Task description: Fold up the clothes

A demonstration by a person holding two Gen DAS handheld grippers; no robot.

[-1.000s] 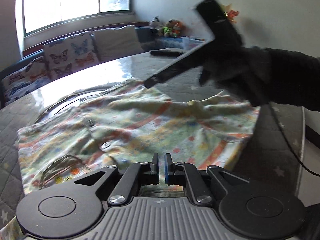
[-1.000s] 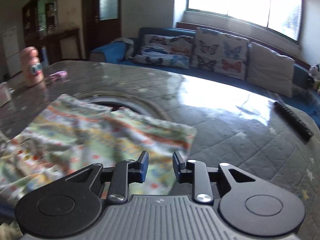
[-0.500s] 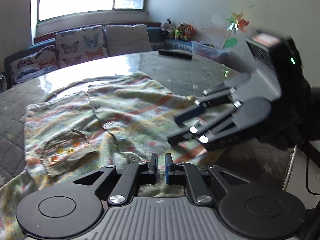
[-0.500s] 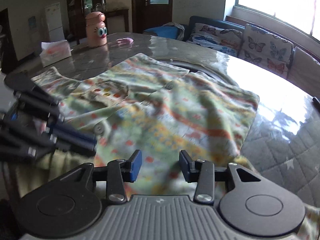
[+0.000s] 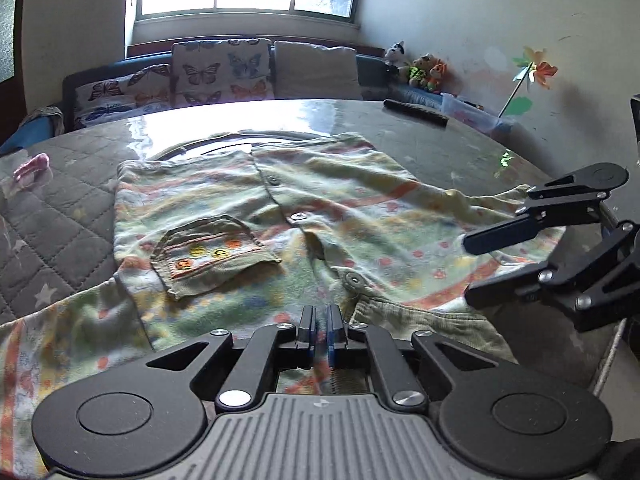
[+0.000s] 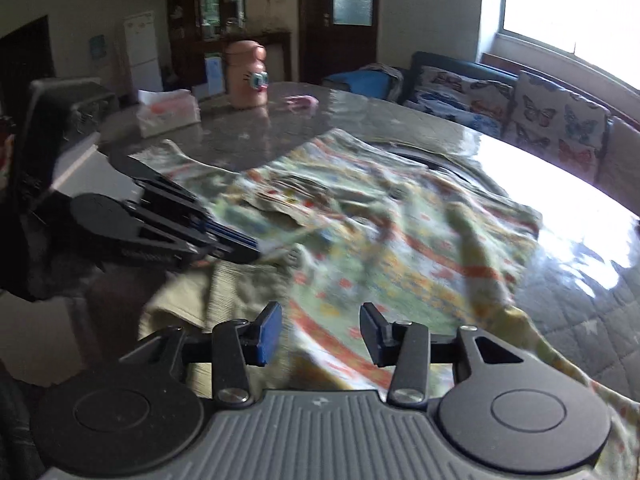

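Observation:
A pale green children's shirt (image 5: pixel 340 216) with orange stripes lies spread front-up on the round table (image 5: pixel 460 152). Its buttons are fastened and its pocket (image 5: pixel 212 256) is left of centre. My left gripper (image 5: pixel 320 332) is shut, low over the near edge beside the ribbed collar (image 5: pixel 400 312). Whether cloth is pinched between its fingers I cannot tell. In the right wrist view the left gripper (image 6: pixel 248 250) has its tips at the shirt's collar side. My right gripper (image 6: pixel 318 332) is open above the striped shirt (image 6: pixel 400 240) with nothing between its fingers. The right gripper (image 5: pixel 470 272) reaches in over the shirt's right side.
A black remote (image 5: pixel 416 114) lies at the table's far right. A small pink item (image 5: pixel 30 168) sits far left. A pink character bottle (image 6: pixel 246 76) and a tissue pack (image 6: pixel 168 114) stand beyond the shirt. A sofa with butterfly cushions (image 5: pixel 216 72) runs behind the table.
The right gripper has swung from the shirt's far side to its near right part, and its jaws have widened. The left gripper has shifted along the near edge, still shut.

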